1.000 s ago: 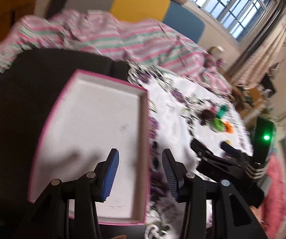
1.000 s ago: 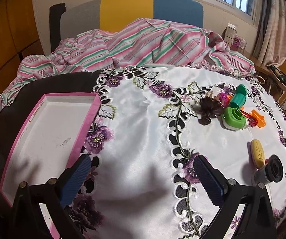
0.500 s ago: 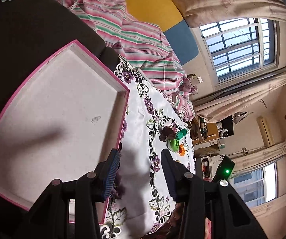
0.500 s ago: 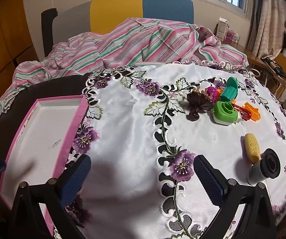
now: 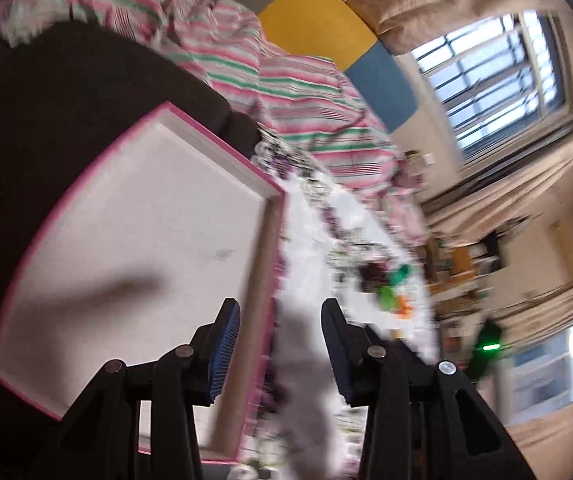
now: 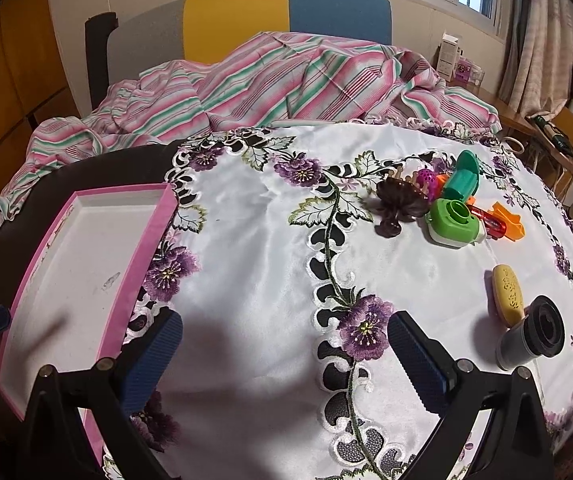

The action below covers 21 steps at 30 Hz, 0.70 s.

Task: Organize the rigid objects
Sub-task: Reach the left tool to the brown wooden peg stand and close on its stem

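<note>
Left gripper: held over the right rim of the pink-edged tray, jaws parted with nothing between the pads; the view is blurred
Right gripper: jaws spread wide over the embroidered white cloth, nothing held between them
Pink-edged tray: seen to the left of the right gripper, lying on the dark desk at the cloth's edge; its white floor is bare apart from a small mark
Embroidered white cloth: spread beneath the right gripper, with purple flowers and a dark vine stitched into it
Brown hair clip: found ahead and to the right of the right gripper, touching the green round toy
Teal piece: placed just behind the green toy, with a magenta ball beside it
Orange and red pieces: set just right of the green toy
Yellow oval: laid to the right of the right gripper, just beside a black cylinder lying on its side
Striped sheet: bunched beyond the cloth
</note>
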Each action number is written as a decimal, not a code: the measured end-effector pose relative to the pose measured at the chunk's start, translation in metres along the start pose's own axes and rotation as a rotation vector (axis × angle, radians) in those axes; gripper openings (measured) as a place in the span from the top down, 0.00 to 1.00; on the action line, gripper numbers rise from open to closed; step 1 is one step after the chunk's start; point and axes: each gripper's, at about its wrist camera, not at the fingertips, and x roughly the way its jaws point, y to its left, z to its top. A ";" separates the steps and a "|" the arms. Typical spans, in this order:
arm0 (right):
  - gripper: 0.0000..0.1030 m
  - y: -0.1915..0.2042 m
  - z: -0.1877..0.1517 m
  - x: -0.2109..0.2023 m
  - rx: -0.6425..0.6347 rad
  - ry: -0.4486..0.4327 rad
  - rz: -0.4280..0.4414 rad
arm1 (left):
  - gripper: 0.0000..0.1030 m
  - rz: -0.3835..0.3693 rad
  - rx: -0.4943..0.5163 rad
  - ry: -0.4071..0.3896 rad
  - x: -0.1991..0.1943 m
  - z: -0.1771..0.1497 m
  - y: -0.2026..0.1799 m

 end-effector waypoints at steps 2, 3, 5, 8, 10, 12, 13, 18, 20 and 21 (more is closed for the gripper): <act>0.00 -0.002 0.001 -0.001 -0.001 -0.001 -0.001 | 0.60 0.137 0.089 -0.034 0.001 -0.005 -0.011; 0.00 -0.003 0.001 -0.002 -0.001 -0.003 -0.001 | 0.60 0.198 0.130 -0.044 0.003 -0.008 -0.017; 0.00 -0.007 0.002 -0.003 0.000 -0.005 -0.006 | 0.60 0.313 0.227 -0.052 0.008 -0.015 -0.031; 0.00 -0.015 0.003 -0.004 0.006 0.002 -0.010 | 0.60 0.415 0.338 -0.028 0.019 -0.028 -0.046; 0.00 -0.019 0.004 -0.003 0.003 0.006 -0.018 | 0.60 0.481 0.405 -0.015 0.029 -0.037 -0.057; 0.00 -0.024 0.003 -0.003 -0.006 0.003 -0.029 | 0.60 0.556 0.486 -0.019 0.037 -0.049 -0.073; 0.00 -0.027 0.003 -0.003 -0.013 0.005 -0.034 | 0.59 0.601 0.544 -0.024 0.043 -0.058 -0.082; 0.00 -0.044 0.003 -0.003 -0.021 0.005 -0.049 | 0.58 0.667 0.644 -0.016 0.061 -0.074 -0.110; 0.00 -0.054 0.004 -0.002 -0.014 0.002 -0.057 | 0.58 0.673 0.641 -0.019 0.067 -0.078 -0.119; 0.00 -0.058 0.005 -0.002 -0.011 -0.001 -0.061 | 0.58 0.677 0.639 -0.020 0.070 -0.079 -0.121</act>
